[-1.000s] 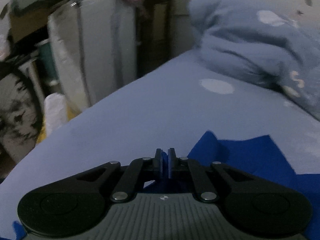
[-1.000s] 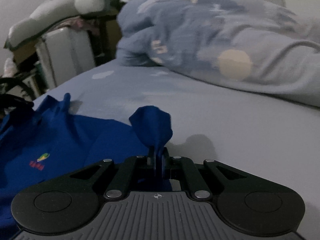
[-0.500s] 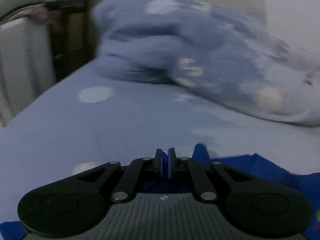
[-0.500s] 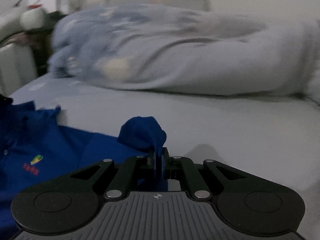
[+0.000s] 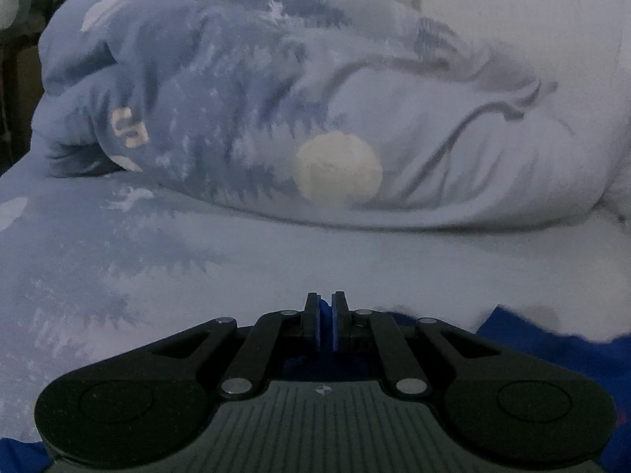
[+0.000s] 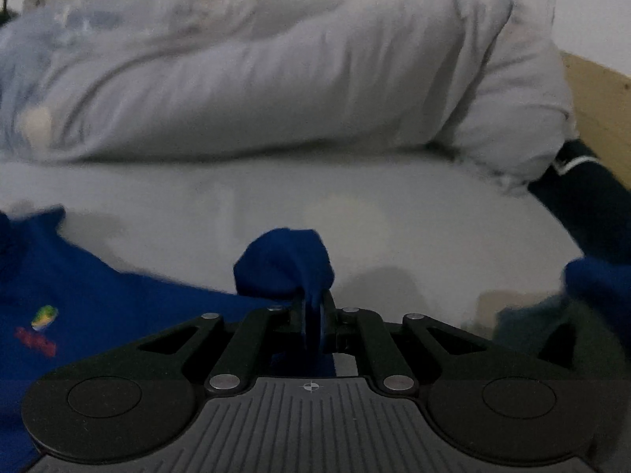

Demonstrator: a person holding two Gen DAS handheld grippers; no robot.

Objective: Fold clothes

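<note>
A royal blue shirt (image 6: 98, 307) with a small coloured chest logo (image 6: 41, 329) lies on the pale bed sheet (image 6: 414, 228). My right gripper (image 6: 313, 311) is shut on a bunched edge of the shirt (image 6: 284, 264), which puffs up above the fingertips. My left gripper (image 5: 325, 315) is shut on blue shirt fabric pinched between its pads; more of the shirt (image 5: 552, 351) spreads to the lower right in the left wrist view.
A rumpled blue patterned duvet (image 5: 236, 98) lies heaped across the far side of the bed; it looks pale grey in the right wrist view (image 6: 295, 79). A dark garment (image 6: 587, 205) lies at the right, by a wooden bed frame (image 6: 599, 94).
Both grippers have swung to the right while still holding the shirt. The furniture on the left has left both views, and the duvet and wooden frame have come in.
</note>
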